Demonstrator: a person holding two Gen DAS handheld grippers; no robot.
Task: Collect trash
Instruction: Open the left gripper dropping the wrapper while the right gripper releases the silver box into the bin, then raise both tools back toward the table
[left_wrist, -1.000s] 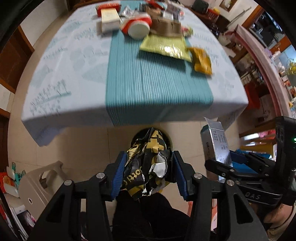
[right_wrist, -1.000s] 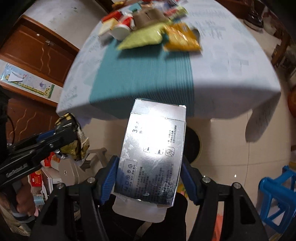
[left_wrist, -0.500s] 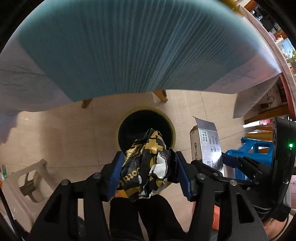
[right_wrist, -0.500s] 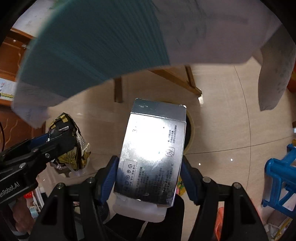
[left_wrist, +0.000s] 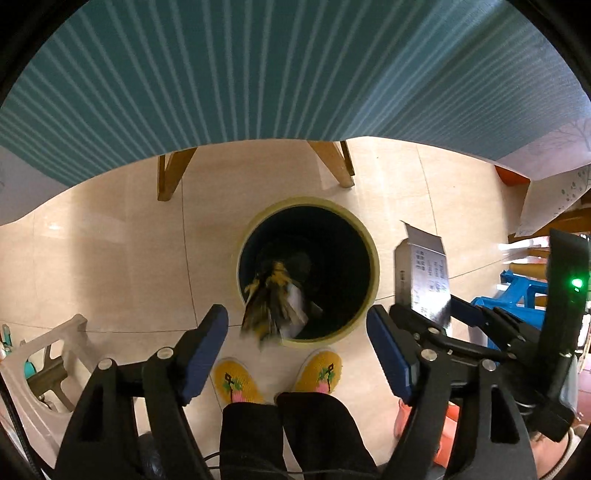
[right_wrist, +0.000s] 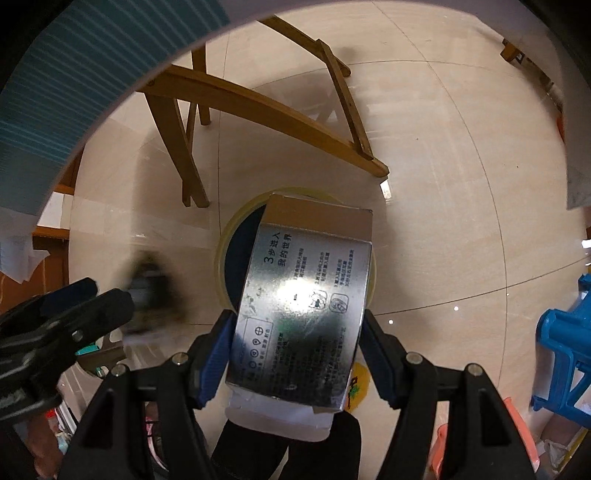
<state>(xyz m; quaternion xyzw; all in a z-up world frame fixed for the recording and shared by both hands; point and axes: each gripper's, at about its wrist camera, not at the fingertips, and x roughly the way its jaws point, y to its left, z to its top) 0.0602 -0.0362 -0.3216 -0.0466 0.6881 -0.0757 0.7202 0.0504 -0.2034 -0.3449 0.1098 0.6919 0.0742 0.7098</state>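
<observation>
Released wrapper (left_wrist: 275, 310) falls; left hand-held gripper (left_wrist: 297, 354) points down.

Blue stool (right_wrist: 565, 354) and wooden table legs (right_wrist: 192, 147) on tiled floor (right_wrist: 443, 184).

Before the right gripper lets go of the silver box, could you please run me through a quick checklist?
1. Left gripper clear of its load: ok. Its jaws have just been opening, nothing between them.
2. Crumpled wrapper heading into the bin: cannot tell; blurred, over the near rim.
3. Right gripper grip on the silver box: ok, pads press both sides.
4. Box over the bin mouth: ok in the right wrist view, though the left wrist view shows it off to one side.
5. Bin has room: ok, dark interior open.
6. Feet in yellow slippers close to the bin: ok, outside the rim.
</observation>
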